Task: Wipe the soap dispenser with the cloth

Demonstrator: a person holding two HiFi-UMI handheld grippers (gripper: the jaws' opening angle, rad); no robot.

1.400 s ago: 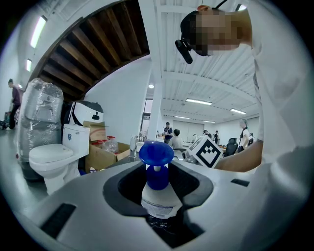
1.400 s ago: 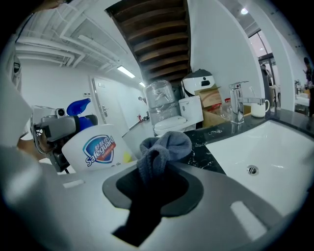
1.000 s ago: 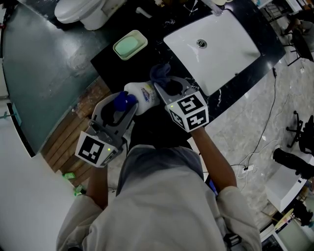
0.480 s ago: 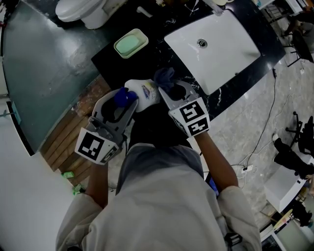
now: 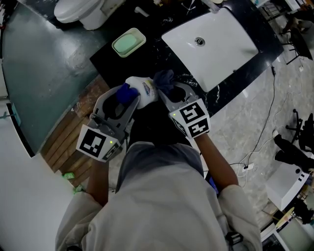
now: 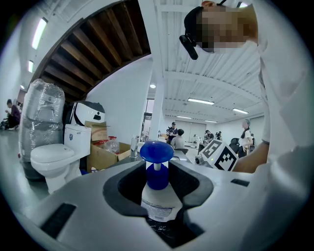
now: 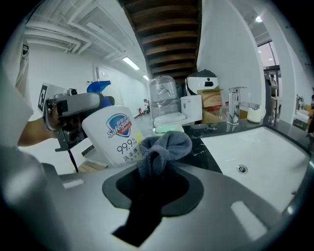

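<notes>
A white soap dispenser (image 5: 143, 91) with a blue pump top (image 6: 156, 152) is held off the counter, lying tilted between both hands. My left gripper (image 5: 126, 98) is shut on its neck and upper body (image 6: 159, 196). My right gripper (image 5: 166, 86) is shut on a bunched grey-blue cloth (image 7: 164, 147), whose folds press against the dispenser's labelled side (image 7: 117, 135). In the head view the cloth (image 5: 164, 78) sits at the bottle's right flank, above the black counter edge.
A white sink basin (image 5: 212, 44) is set in the black marble counter (image 5: 117, 63) at the right. A green soap dish (image 5: 128, 42) lies on the counter behind the bottle. A white toilet (image 5: 78, 11) stands far left. A faucet (image 7: 239, 105) rises behind the sink.
Both grippers shifted slightly up and toward the counter with the bottle. The cloth slid along the dispenser's side, staying against it.
</notes>
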